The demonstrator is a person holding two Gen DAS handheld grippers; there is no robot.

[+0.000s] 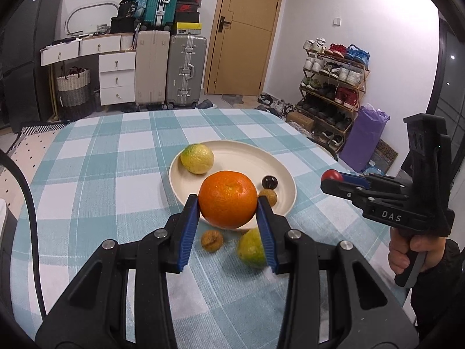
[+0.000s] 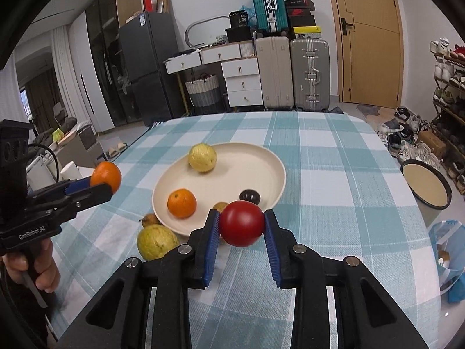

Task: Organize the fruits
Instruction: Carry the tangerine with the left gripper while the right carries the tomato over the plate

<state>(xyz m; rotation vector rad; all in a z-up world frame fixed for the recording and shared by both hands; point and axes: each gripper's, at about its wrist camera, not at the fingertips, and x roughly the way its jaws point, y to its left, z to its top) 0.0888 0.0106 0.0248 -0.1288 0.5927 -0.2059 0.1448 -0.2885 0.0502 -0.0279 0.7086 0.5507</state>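
Fingers of left gripper [image 1: 228, 213] "GenRobot.AI" clamp round glossy orange [image 1: 227, 199]; right gripper [image 2: 241, 228] "DAS" pinches smooth red tomato [image 2: 241, 223]

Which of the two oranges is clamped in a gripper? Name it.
The orange in the left gripper, held clear of the plate; the other orange lies loose on that plate.

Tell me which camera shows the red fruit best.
The right wrist view: the red fruit sits large and unobstructed between the right gripper pads. The left wrist view catches it small, partly hidden by fingers.
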